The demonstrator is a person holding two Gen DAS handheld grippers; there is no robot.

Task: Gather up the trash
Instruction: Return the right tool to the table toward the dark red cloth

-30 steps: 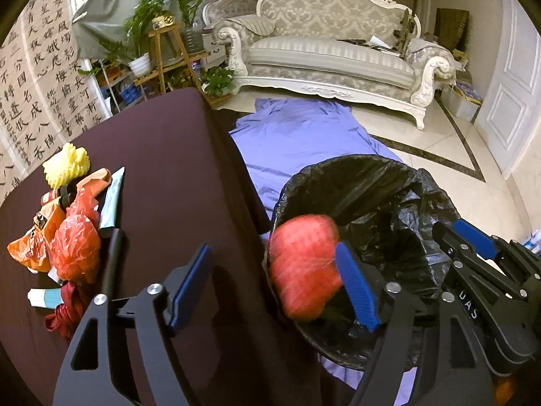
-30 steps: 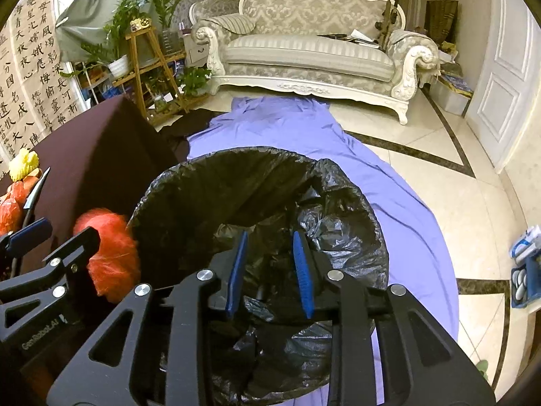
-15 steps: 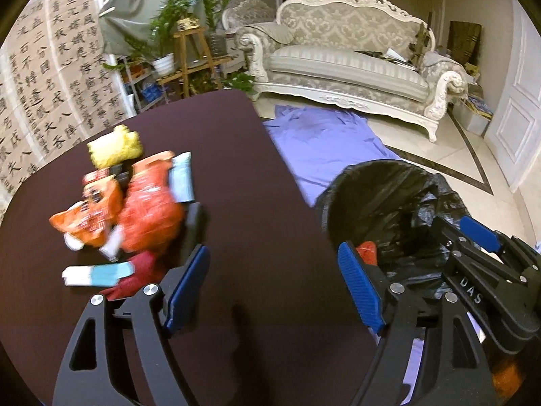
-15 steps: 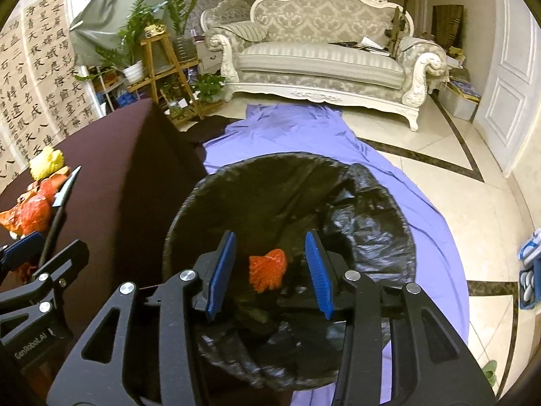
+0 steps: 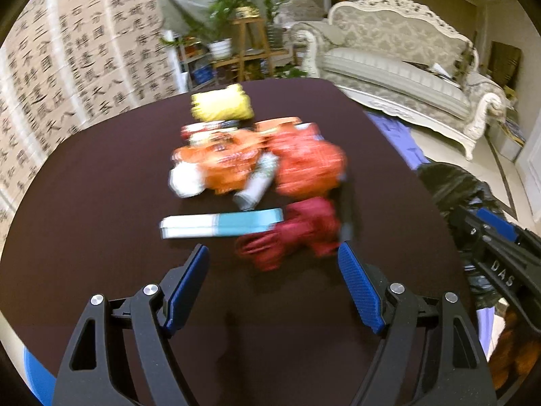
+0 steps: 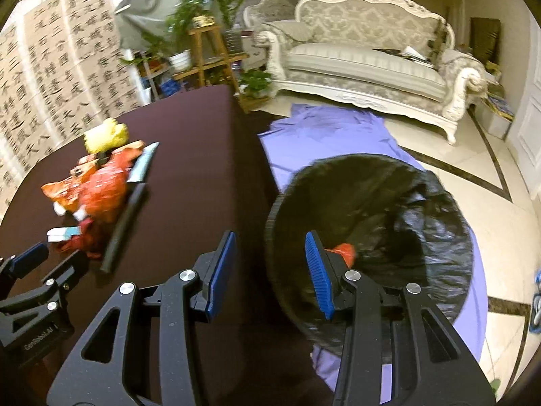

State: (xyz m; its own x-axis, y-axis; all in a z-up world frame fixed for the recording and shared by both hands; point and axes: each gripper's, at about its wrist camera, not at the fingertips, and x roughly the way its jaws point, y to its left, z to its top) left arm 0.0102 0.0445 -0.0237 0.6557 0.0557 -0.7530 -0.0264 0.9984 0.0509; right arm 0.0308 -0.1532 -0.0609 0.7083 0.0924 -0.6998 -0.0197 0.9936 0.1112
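A pile of trash lies on the dark table [image 5: 101, 186]: a yellow wad [image 5: 221, 105], orange wrappers [image 5: 223, 162], a red net bag [image 5: 307, 165], a dark red wad [image 5: 294, 233], a blue-and-white box [image 5: 219, 226] and a black stick [image 6: 123, 226]. My left gripper [image 5: 274, 291] is open and empty, just short of the dark red wad. My right gripper [image 6: 268, 270] is open and empty over the table edge beside the black-lined bin [image 6: 389, 223]. A red piece [image 6: 345, 252] lies inside the bin.
A purple cloth [image 6: 324, 138] covers the floor under and behind the bin. A white sofa [image 6: 365, 64] and a wooden plant stand [image 6: 209, 54] stand at the back. A calligraphy screen [image 5: 67, 67] lines the left. A white door is at the far right.
The red net ball left my left gripper and dropped into the bin. My left gripper swung left from the bin to the pile. My right gripper opened wider and drifted left.
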